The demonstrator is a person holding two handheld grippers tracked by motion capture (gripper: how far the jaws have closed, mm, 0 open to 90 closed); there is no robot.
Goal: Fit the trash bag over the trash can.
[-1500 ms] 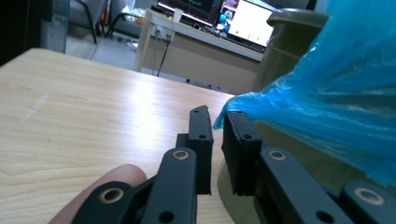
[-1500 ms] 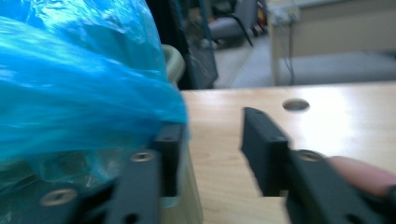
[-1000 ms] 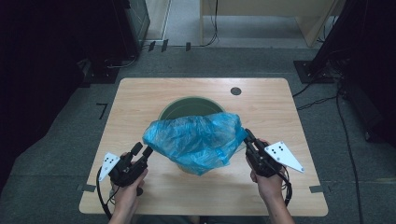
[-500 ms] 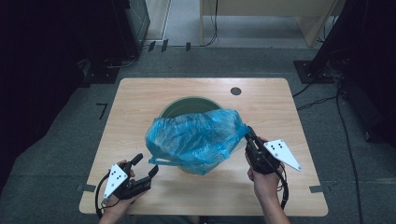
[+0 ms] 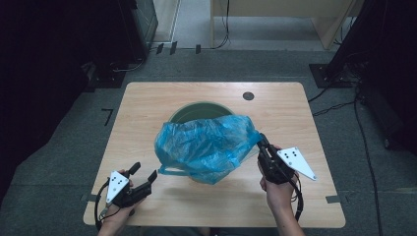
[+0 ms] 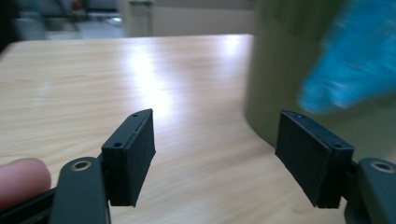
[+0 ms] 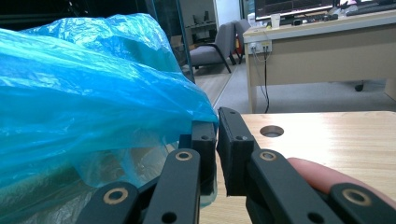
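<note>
Overhead view; two close claw-level views

On the table (image 5: 147, 108), the bag (image 5: 204, 145) drapes over the bin (image 5: 196, 110) at centre, left hand-held gripper (image 5: 146, 178) near-left, right hand-held gripper (image 5: 261, 141) at the bag's right edge.

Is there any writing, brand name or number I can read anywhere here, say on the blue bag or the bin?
None can be read.
Blue plastic bag: plain, no print.
Green bin: no label visible.
Monitor in the right gripper view: lit lines, too small and blurred to read.
Grey plates on the tongs: dots only, no letters.
</note>
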